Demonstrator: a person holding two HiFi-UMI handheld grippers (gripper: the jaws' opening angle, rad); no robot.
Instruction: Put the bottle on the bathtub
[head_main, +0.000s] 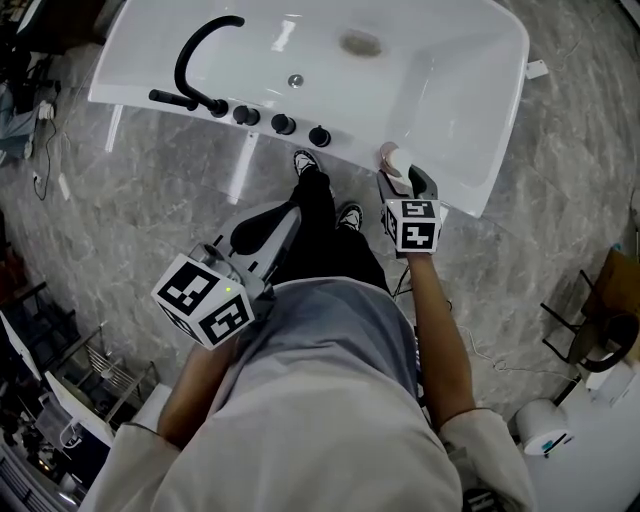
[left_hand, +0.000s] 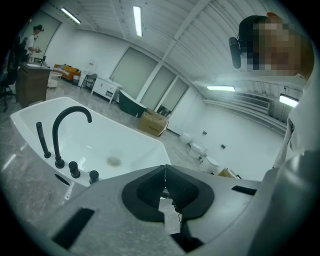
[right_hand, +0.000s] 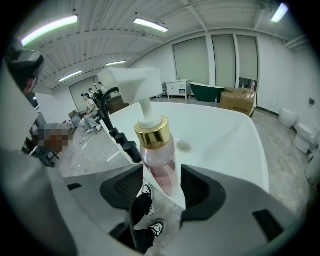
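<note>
At the near right corner of the white bathtub (head_main: 455, 95), the bottle (head_main: 391, 158) stands on the rim. It is a clear bottle holding pink liquid, with a gold collar and a white pump head. We see only the drain (head_main: 361, 43) in the tub's basin.

Our right hand-held gripper (head_main: 404, 178) has its jaws apart, one on either side of the bottle (right_hand: 159, 157). A sliver of white rim shows between the bottle and the right-hand pad (right_hand: 197, 187). Our left hand-held gripper (head_main: 268, 236) hangs back near our waist, well away from the tub, its jaws pressed together on nothing (left_hand: 165, 187).

A black arched faucet (head_main: 200, 55) and a row of black knobs (head_main: 282, 124) sit along the tub's near rim. The tub stands on a grey marbled floor (head_main: 150, 200). The room is a bright showroom hall with strip lights, a cardboard box (left_hand: 152, 123), toilets (left_hand: 198, 149) by the far wall and a dark green tub (right_hand: 209, 91).

The bottle's long axis runs nearly upright with a slight lean, and the pump spout points towards the faucet end.
</note>
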